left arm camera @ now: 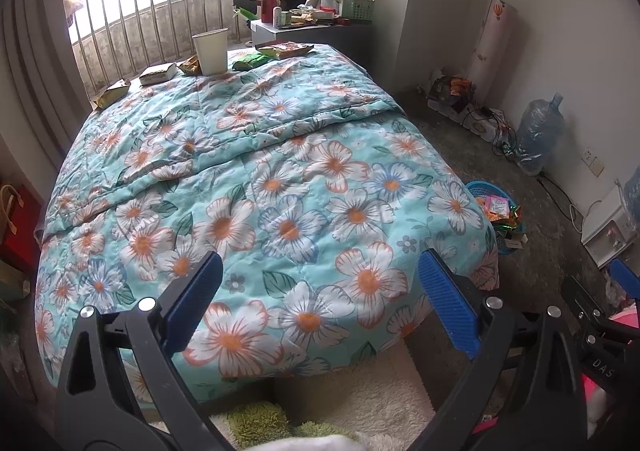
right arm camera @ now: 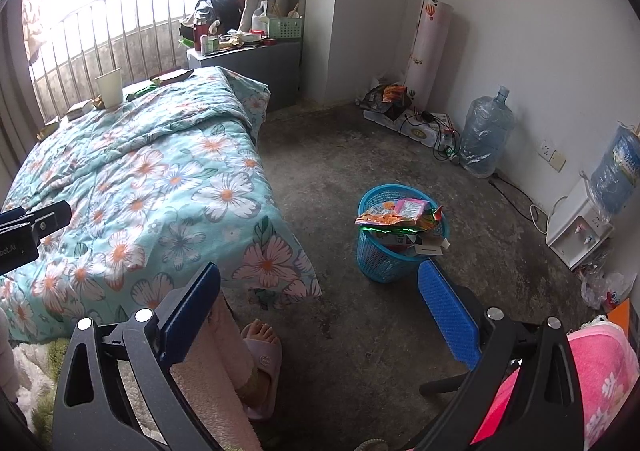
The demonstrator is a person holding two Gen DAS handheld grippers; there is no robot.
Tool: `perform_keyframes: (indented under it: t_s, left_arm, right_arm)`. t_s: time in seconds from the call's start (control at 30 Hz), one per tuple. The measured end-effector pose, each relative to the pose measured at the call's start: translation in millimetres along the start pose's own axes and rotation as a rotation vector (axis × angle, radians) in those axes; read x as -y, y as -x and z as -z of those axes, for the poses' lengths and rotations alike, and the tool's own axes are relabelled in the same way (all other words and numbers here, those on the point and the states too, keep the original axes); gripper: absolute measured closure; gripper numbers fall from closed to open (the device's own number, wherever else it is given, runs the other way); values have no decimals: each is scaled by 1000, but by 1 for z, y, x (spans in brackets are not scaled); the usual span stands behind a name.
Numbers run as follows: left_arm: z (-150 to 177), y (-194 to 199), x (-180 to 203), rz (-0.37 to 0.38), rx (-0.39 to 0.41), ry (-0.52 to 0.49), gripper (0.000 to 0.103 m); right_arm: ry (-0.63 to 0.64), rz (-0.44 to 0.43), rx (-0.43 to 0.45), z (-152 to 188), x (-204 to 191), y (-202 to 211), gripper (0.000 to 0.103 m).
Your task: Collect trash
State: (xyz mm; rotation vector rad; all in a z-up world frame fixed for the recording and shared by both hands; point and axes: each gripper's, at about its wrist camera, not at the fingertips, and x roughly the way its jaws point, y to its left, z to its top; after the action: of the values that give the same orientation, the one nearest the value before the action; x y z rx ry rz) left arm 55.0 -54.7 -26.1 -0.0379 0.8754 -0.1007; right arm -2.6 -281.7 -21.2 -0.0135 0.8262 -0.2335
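Observation:
A bed with a floral quilt (left arm camera: 280, 187) holds trash along its far edge: a white paper cup (left arm camera: 210, 51), a green wrapper (left arm camera: 251, 60), an orange snack bag (left arm camera: 285, 48), a small box (left arm camera: 157, 73) and a yellow wrapper (left arm camera: 113, 92). A blue bin (right arm camera: 394, 247) full of wrappers stands on the floor right of the bed; it also shows in the left wrist view (left arm camera: 496, 211). My left gripper (left arm camera: 320, 279) is open and empty over the bed's near end. My right gripper (right arm camera: 320, 291) is open and empty above the floor, near the bin.
A cluttered grey nightstand (right arm camera: 256, 59) stands by the window railing. A water jug (right arm camera: 486, 131), power strip with cables (right arm camera: 424, 127) and white dispenser (right arm camera: 576, 227) line the right wall. A person's slippered foot (right arm camera: 260, 351) rests below the right gripper.

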Motion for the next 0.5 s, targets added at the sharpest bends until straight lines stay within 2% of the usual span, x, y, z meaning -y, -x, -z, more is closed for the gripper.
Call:
perform_keyframes:
  t_s: [0.5]
  left_arm:
    - [0,0,1,0,4,-2,9]
  right_arm:
    - [4,-4,1,0,1,0,7]
